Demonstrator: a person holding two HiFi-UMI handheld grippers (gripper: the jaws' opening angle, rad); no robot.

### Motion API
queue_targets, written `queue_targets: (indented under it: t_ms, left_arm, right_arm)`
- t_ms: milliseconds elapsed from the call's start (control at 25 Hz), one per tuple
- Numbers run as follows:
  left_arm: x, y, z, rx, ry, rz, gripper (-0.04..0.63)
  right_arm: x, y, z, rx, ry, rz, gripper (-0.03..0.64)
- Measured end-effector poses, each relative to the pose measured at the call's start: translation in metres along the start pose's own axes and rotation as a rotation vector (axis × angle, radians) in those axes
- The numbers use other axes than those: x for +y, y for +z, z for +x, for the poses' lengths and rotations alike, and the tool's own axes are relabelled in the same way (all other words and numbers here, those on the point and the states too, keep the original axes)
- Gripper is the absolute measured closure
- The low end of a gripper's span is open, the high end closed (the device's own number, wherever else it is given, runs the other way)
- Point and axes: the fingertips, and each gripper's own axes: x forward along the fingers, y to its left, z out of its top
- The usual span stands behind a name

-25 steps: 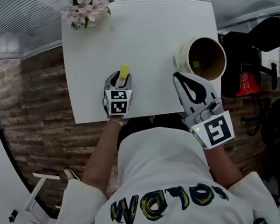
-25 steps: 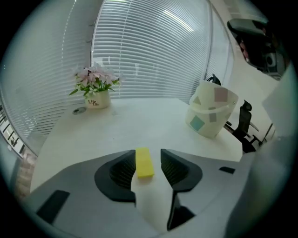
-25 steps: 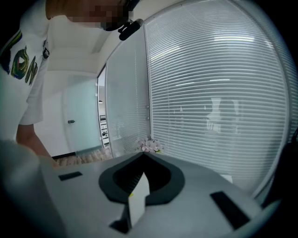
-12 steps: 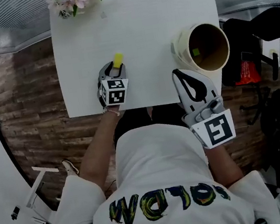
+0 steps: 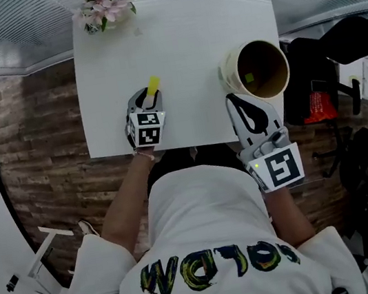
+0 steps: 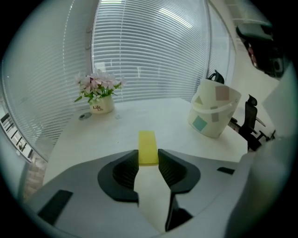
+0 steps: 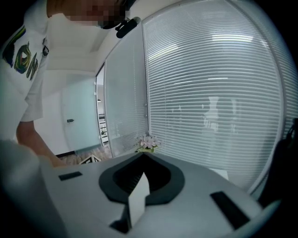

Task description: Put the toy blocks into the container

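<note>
Over the last second the left gripper [image 5: 149,101] has begun drawing its jaws in from their widest setting, while the right gripper [image 5: 237,102] has kept its place on the person's side of the container [image 5: 228,76].

The container is a cream bucket with coloured square patches on its wall. It stands upright on the white table [image 5: 188,44], close to the table's right edge. A small green block [image 5: 249,77] lies inside it on the bottom.

The yellow block [image 5: 153,85] lies flat on the table well to the left of the container, about level with it. In the left gripper view the jaws are closing on this block: its near end sits between them, with a dark pad against each long side and the far end sticking out ahead. The block rests on the tabletop and is not lifted.

The right gripper points at the container, its tip just short of the near wall; whether it touches cannot be told. In the right gripper view its jaws are pressed together with nothing between them.

A pot of pink flowers [image 5: 104,6] stands far from the container, at the table's back left corner. Window blinds run behind it.
</note>
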Motion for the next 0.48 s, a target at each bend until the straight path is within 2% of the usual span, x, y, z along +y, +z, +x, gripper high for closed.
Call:
queue_targets:
  t_ms: [480]
  left_arm:
    - [-0.021, 0.100, -0.097, -0.198, -0.003, -0.029, 0.453]
  right_arm:
    - [-0.016, 0.030, -0.026, -0.064, -0.026, -0.034, 0.607]
